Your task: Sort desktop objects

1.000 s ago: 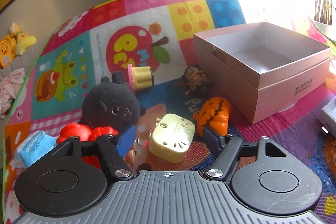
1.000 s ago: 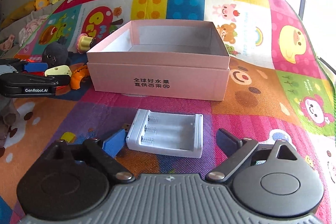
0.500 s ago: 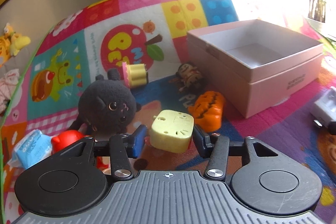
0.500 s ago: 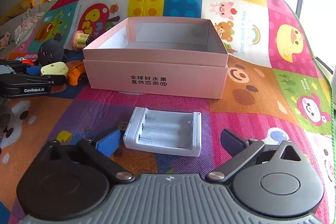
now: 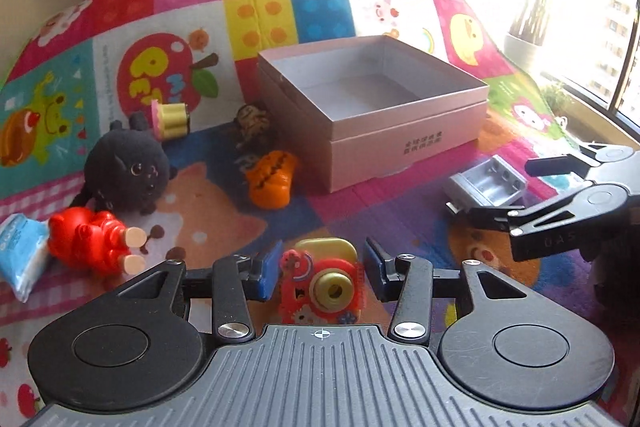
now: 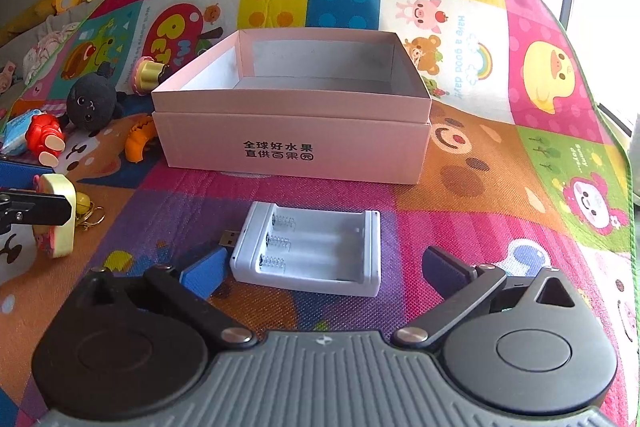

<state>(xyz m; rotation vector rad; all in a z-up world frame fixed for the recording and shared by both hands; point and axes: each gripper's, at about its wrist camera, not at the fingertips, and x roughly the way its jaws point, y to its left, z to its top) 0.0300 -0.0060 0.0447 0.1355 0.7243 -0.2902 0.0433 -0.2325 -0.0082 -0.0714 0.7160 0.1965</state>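
Observation:
My left gripper (image 5: 320, 269) is shut on a small yellow and red toy camera (image 5: 322, 285), held above the colourful mat; the toy also shows in the right wrist view (image 6: 56, 215). The open pink box (image 5: 372, 115) stands beyond it and also shows in the right wrist view (image 6: 294, 111); it looks empty. My right gripper (image 6: 320, 267) is open around a white battery holder (image 6: 310, 251) lying on the mat, fingers apart from it. The holder shows in the left wrist view too (image 5: 486, 185).
On the mat left of the box lie a black plush (image 5: 126, 167), a red bear figure (image 5: 90, 241), an orange pumpkin toy (image 5: 272, 179), a gold cupcake toy (image 5: 170, 115), a striped figurine (image 5: 252, 121) and a blue packet (image 5: 18, 255). A window and plant are at the right.
My left gripper has closed on the toy camera, lifted it and swung right towards the box; the toy's front now faces the camera. The right gripper has stayed open around the battery holder.

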